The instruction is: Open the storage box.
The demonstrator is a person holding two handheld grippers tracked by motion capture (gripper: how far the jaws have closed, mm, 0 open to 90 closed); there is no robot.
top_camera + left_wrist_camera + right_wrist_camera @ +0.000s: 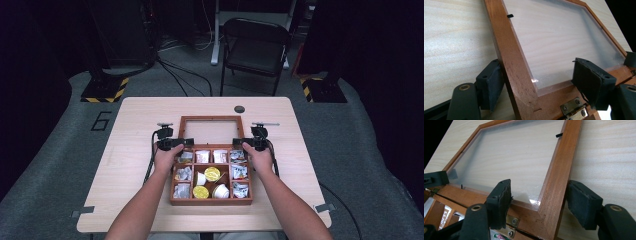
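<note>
Wooden and red-brown, one box (210, 199) sits near the front middle of the pale surface (130, 150), its lid (211, 131) thrown back flat behind it on brass hinges (573, 108); two hinges show, one in each gripper view. The lid has one clear pane (554, 42) in its frame. The box is split into a grid of small compartments; I count two yellow-lidded cups (212, 174), two white cups (220, 191), and silvery packets (183, 173) down both side columns, too small to count surely. The left gripper (175, 143) straddles the lid's left rail near the hinge, its fingers (491, 86) spread, the outer one close against the wood, the inner one apart over the pane. The right gripper (245, 143) straddles the right rail likewise, its fingers (499, 203) spread with gaps on both sides.
</note>
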